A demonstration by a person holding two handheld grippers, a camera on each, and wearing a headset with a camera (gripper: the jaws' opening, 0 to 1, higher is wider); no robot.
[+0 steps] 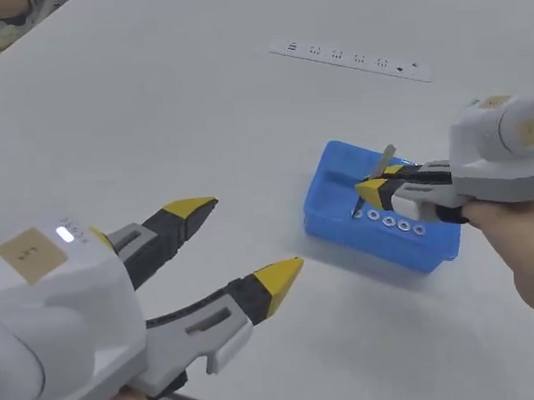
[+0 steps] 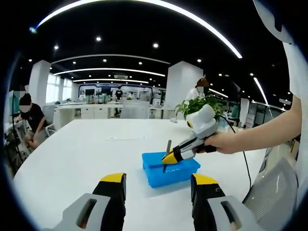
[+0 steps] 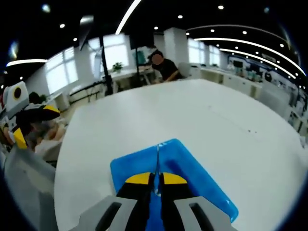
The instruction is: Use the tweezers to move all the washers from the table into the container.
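Room: bench (image 1: 172,106) is lying open beside the container (image 1: 377,243).
Blocking: right gripper (image 1: 371,193), holding tweezers (image 1: 386,155), is hanging over it.

My right gripper (image 3: 156,179) has its yellow-tipped jaws drawn together on the tweezers (image 3: 157,161), whose thin metal blades point forward over the blue container (image 3: 197,173). The container rests on the white table (image 3: 231,120). My left gripper (image 3: 33,124) enters at the left edge. A seated person (image 3: 163,67) is beyond the table.

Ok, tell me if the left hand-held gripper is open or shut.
Open. The left hand-held gripper has its yellow-tipped jaws spread wide, with bare table between them in the head view.
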